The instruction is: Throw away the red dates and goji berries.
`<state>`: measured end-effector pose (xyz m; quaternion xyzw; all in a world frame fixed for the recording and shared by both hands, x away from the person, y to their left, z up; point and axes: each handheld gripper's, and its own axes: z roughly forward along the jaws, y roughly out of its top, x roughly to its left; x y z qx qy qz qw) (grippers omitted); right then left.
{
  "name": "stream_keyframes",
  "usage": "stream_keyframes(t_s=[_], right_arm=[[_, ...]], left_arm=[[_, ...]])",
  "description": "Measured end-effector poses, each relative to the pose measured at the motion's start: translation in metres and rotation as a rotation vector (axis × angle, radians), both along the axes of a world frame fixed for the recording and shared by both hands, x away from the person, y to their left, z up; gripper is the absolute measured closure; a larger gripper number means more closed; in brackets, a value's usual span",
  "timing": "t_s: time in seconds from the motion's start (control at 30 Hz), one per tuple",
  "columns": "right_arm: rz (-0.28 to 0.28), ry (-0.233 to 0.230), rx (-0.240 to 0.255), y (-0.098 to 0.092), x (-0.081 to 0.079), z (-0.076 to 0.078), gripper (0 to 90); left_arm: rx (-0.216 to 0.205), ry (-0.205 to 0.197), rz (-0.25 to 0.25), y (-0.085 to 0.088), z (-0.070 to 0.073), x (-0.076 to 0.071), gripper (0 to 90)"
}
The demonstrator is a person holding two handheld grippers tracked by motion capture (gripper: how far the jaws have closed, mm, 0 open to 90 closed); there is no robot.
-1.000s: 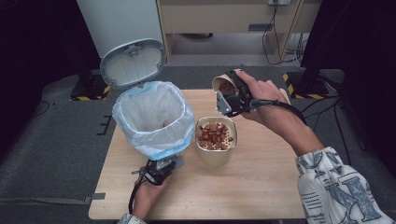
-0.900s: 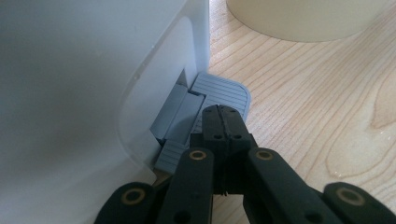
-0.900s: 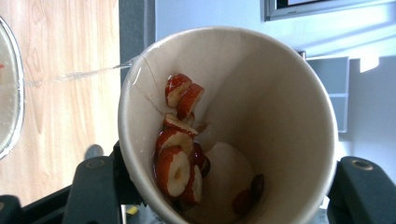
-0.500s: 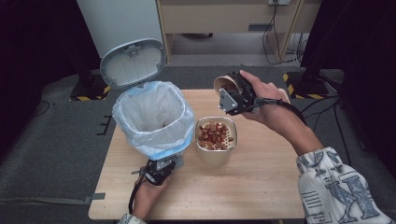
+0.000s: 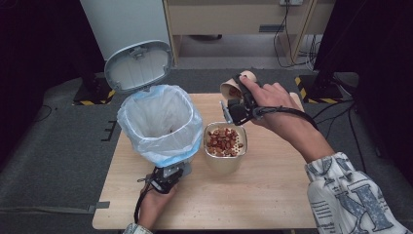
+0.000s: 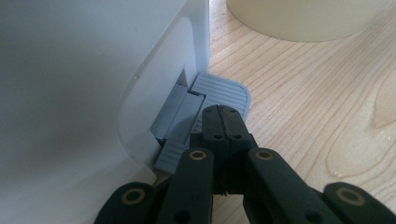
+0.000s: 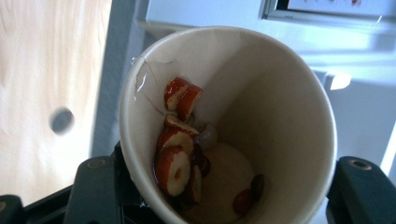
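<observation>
The right tongs [image 5: 233,100] grip a tilted paper cup [image 5: 234,87] holding red slices above the counter's [image 5: 272,195] far edge; the left tongs [image 6: 223,122], closed, press the bin's pedal [image 6: 223,91] near the front edge.

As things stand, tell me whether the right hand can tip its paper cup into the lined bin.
Probably yes: bin lid up, right tongs holding paper cup above the table; only the bowl sits below.
</observation>
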<state>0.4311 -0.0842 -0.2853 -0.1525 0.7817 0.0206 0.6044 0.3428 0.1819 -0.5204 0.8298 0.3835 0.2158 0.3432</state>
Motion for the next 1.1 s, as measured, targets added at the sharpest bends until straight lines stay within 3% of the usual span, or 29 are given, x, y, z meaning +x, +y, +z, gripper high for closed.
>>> stream_keyframes(t_s=[0.13, 0.2, 0.3, 0.5, 0.53, 0.57, 0.6, 0.73, 0.8, 1.1], right_arm=[[0.012, -0.094, -0.156, 0.0054, -0.0028, -0.0064, 36.9], [0.011, -0.112, -0.189, 0.0063, -0.0032, -0.0074, 36.9], [0.005, -0.132, -0.229, 0.0068, -0.0019, -0.0092, 36.9], [0.000, -0.114, -0.214, 0.0040, 0.0000, -0.0092, 37.1], [-0.005, -0.112, -0.204, 0.0033, 0.0001, -0.0089, 37.2], [-0.002, -0.112, -0.201, 0.0028, 0.0003, -0.0084, 37.1], [-0.005, -0.111, -0.196, 0.0021, 0.0002, -0.0085, 37.2], [-0.004, -0.111, -0.197, 0.0012, -0.0008, -0.0077, 37.2], [0.002, -0.110, -0.198, 0.0010, -0.0008, -0.0079, 37.2], [0.004, -0.107, -0.181, -0.0018, -0.0013, -0.0108, 37.2]], left_arm=[[0.000, 0.000, 0.003, -0.0004, 0.0000, -0.0002, 89.5], [-0.025, -0.002, 0.006, -0.0015, -0.0009, -0.0003, 89.5], [-0.002, -0.001, -0.001, -0.0002, -0.0001, 0.0002, 89.5], [-0.004, 0.000, 0.001, -0.0003, -0.0001, 0.0000, 89.5], [-0.024, -0.002, 0.006, -0.0015, -0.0008, -0.0003, 89.5], [-0.003, -0.001, 0.000, -0.0003, -0.0001, 0.0001, 89.5], [-0.022, -0.003, 0.004, -0.0014, -0.0008, -0.0002, 89.5], [-0.025, -0.002, 0.004, -0.0014, -0.0009, -0.0001, 89.5], [0.001, -0.001, 0.001, -0.0001, 0.0000, 0.0001, 89.5], [-0.005, -0.001, 0.002, -0.0002, -0.0002, 0.0000, 89.5]])
